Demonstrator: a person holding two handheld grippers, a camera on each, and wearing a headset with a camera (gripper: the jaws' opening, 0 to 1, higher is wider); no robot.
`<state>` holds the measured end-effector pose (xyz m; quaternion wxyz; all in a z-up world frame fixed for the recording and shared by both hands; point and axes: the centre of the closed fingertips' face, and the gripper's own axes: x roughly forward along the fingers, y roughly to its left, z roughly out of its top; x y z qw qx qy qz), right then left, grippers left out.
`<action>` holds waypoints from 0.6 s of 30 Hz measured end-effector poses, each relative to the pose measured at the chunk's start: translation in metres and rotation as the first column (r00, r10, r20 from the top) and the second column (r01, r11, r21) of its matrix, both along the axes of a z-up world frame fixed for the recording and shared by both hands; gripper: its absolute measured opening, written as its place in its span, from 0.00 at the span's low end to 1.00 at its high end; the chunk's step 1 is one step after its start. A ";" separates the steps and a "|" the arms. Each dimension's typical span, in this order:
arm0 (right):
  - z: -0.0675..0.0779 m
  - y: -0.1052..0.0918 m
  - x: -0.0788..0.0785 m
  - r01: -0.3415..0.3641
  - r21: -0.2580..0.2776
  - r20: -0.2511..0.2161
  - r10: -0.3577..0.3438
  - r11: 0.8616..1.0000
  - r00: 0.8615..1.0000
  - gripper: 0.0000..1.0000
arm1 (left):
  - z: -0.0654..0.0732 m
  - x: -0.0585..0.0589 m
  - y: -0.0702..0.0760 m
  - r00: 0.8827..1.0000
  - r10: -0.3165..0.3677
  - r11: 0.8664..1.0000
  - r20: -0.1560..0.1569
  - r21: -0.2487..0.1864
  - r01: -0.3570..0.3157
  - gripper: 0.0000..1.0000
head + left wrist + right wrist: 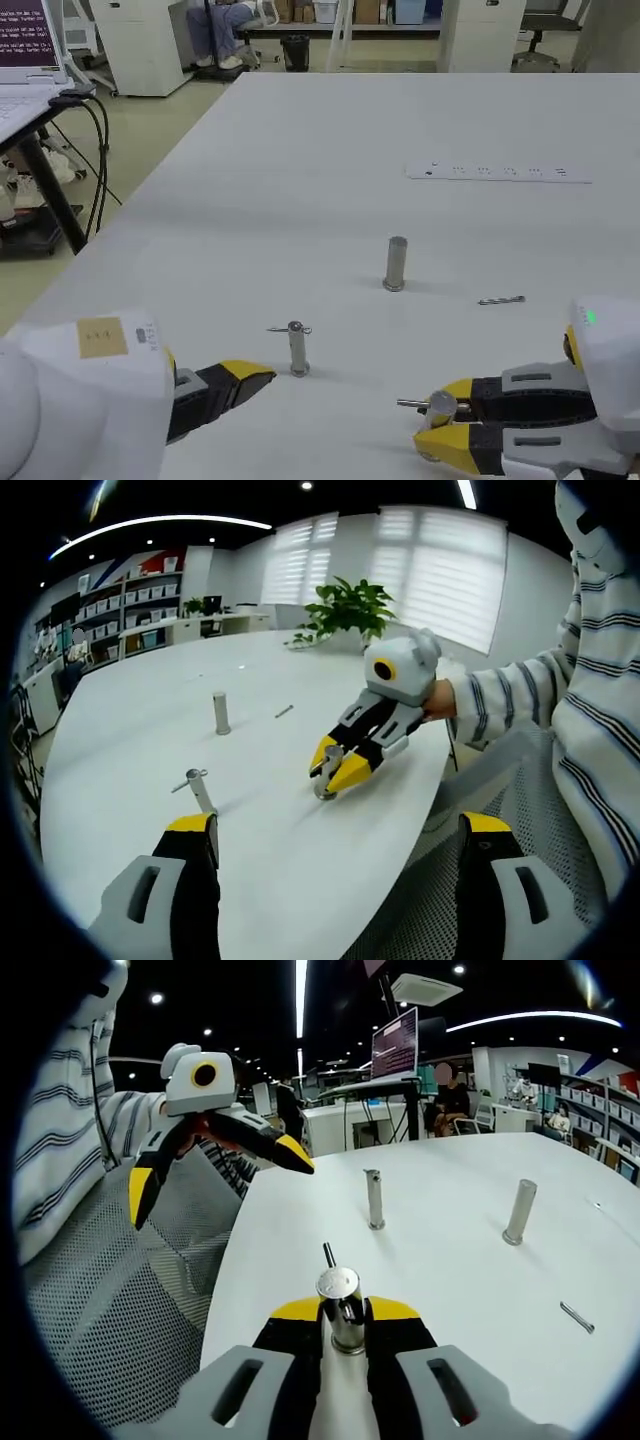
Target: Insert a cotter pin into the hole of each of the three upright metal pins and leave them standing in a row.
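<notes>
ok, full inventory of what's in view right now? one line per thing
white table: 1, white, under all the parts
bare steel pin: 1, silver, upright mid-table, no cotter pin
pinned steel pin: 1, silver, upright front left, cotter pin through its top
clamped steel pin: 1, silver, front right, cotter pin through it
loose cotter pin: 1, silver, lying right of the bare pin
power strip: 1, white, far side of table
laptop: 1, purple screen, side desk far left
potted plant: 1, green, beyond the table
left gripper: 1, yellow-tipped, open
right gripper: 1, yellow-tipped, shut on the clamped pin
striped sleeve: 1, white and dark, behind the right gripper
</notes>
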<state>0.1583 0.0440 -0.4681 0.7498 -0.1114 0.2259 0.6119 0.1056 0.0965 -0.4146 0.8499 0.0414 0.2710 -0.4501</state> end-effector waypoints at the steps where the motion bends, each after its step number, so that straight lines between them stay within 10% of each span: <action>1: 0.000 0.000 0.000 -0.001 -0.003 0.010 0.001 1.000 1.000 0.10 | 0.000 0.000 0.001 1.000 0.000 1.000 0.000 0.002 0.000 0.98; 18: 0.017 0.011 0.036 0.088 0.019 0.085 -0.089 0.996 0.992 0.08 | -0.004 0.002 0.010 0.999 0.041 0.999 -0.011 0.017 -0.041 0.99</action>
